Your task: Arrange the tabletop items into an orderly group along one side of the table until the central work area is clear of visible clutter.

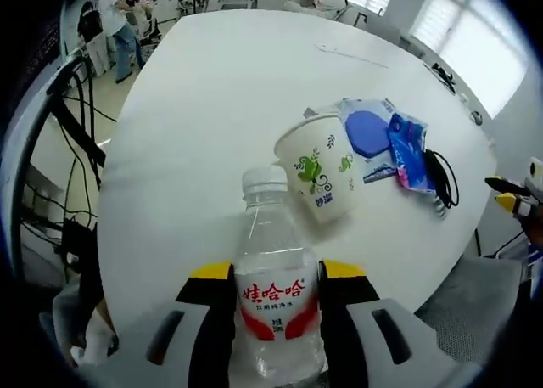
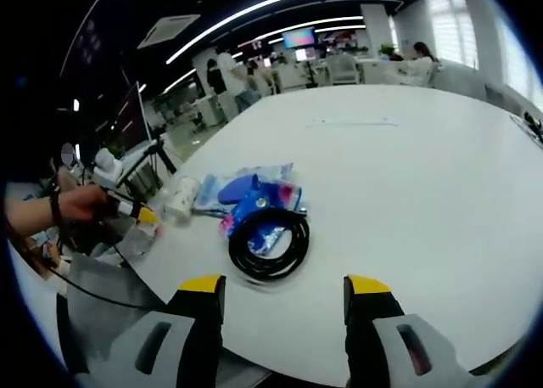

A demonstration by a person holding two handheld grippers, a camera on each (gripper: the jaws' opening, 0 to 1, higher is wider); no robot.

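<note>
White tabletop: my left tongs clamp a water bottle beside the paper cup; right tongs gape near the black cable coil.

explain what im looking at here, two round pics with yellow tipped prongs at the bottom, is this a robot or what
No robot: a person holds a two-jaw gripper in each hand, and a fisheye camera rides on each, looking out along its yellow-tipped jaws. The left gripper view shows the left gripper shut on a clear water bottle with a red label. Beyond it on the white table lies a paper cup on its side, next to blue packets. The right gripper view shows the right gripper open and empty, facing a coiled black cable beside those packets and the cup. At the far left is the person's hand with the other gripper. Behind is an office with people.
</note>
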